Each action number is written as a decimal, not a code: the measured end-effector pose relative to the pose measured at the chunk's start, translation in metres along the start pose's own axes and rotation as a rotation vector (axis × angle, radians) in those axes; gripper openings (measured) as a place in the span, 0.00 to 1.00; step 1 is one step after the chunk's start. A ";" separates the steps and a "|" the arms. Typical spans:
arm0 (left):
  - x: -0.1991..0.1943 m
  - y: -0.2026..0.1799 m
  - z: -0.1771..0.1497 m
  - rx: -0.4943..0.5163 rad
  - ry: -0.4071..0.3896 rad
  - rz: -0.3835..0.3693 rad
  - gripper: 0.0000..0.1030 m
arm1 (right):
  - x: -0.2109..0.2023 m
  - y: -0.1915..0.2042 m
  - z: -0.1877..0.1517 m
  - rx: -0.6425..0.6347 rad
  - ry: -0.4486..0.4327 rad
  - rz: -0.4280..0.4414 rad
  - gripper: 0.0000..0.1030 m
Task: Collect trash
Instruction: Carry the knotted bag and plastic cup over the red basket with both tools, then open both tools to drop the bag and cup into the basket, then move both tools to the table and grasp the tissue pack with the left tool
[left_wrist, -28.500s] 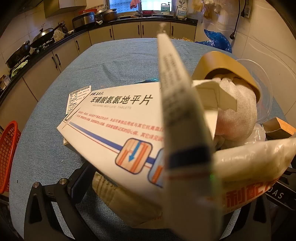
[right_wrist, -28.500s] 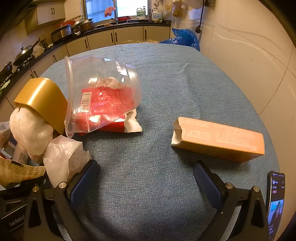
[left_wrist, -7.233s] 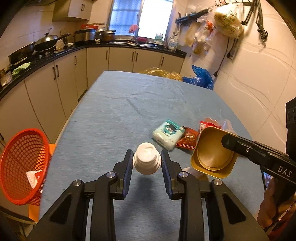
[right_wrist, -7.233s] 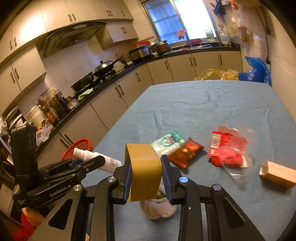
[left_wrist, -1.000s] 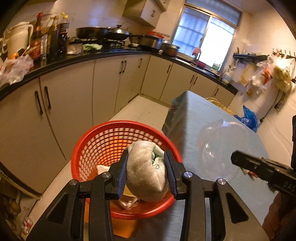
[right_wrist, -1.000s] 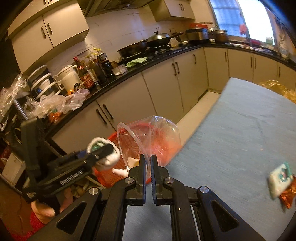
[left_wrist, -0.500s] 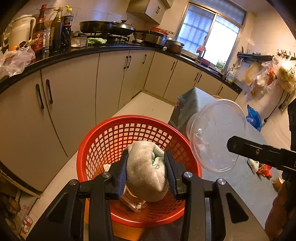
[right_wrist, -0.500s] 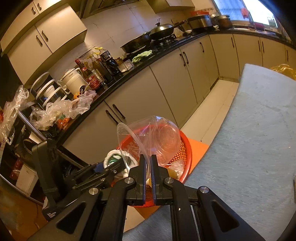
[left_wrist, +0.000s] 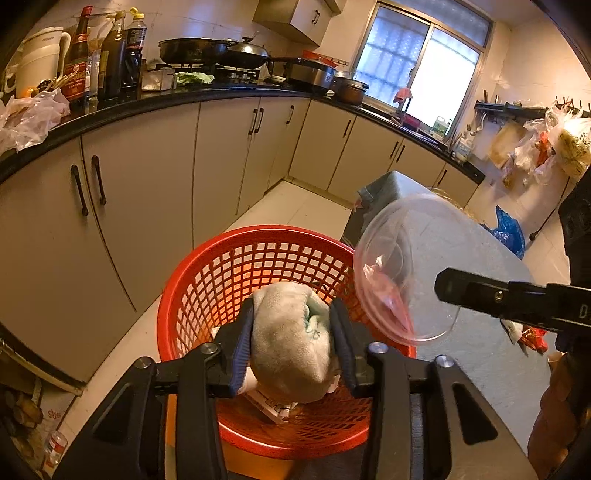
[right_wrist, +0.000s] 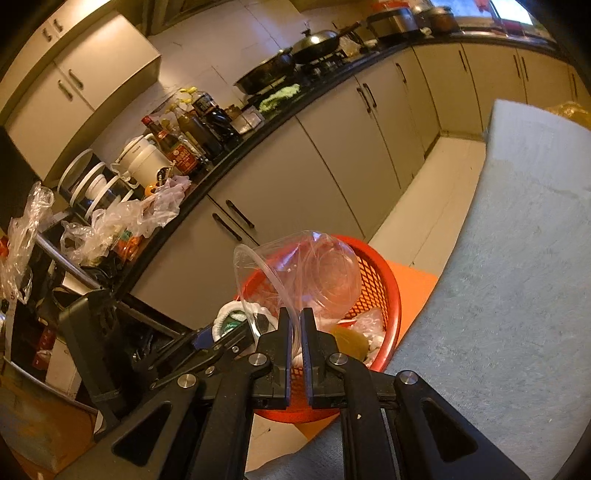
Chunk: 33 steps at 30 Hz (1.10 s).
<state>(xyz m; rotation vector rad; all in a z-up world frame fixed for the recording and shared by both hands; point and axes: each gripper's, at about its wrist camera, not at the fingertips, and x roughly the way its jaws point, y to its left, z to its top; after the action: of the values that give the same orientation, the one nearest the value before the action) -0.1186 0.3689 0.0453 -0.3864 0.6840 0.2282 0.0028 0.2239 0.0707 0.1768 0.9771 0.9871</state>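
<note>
My left gripper (left_wrist: 291, 341) is shut on a balled grey-white cloth (left_wrist: 291, 347) and holds it above the red mesh basket (left_wrist: 207, 280), which holds paper trash. My right gripper (right_wrist: 294, 328) is shut on the rim of a clear plastic bowl (right_wrist: 314, 273) and holds it over the same basket (right_wrist: 388, 291). In the left wrist view the bowl (left_wrist: 402, 266) hangs at the basket's right edge, with the right gripper's finger (left_wrist: 480, 291) behind it. The left gripper and its cloth (right_wrist: 231, 314) show at lower left in the right wrist view.
The basket stands on an orange stool (right_wrist: 413, 284) beside the table with a blue-grey cloth (right_wrist: 517, 258). Beige cabinets (left_wrist: 140, 177) and a cluttered black counter (right_wrist: 207, 162) run along the left. Snack wrappers (left_wrist: 532, 338) lie on the table.
Both grippers have moved closer over the basket. The clear bowl has come down to the basket's rim; the cloth stays gripped above it.
</note>
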 end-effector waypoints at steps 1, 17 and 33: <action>-0.001 0.000 0.000 0.000 -0.002 -0.003 0.45 | 0.000 -0.002 0.000 0.010 0.002 -0.002 0.12; -0.036 -0.049 0.008 0.072 -0.056 -0.054 0.54 | -0.091 -0.035 -0.026 0.040 -0.134 -0.071 0.24; 0.002 -0.245 -0.020 0.393 0.082 -0.239 0.61 | -0.327 -0.194 -0.123 0.363 -0.474 -0.472 0.41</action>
<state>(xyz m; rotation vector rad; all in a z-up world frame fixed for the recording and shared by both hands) -0.0478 0.1389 0.0958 -0.0978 0.7376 -0.1499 -0.0298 -0.1734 0.0963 0.4386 0.7023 0.3042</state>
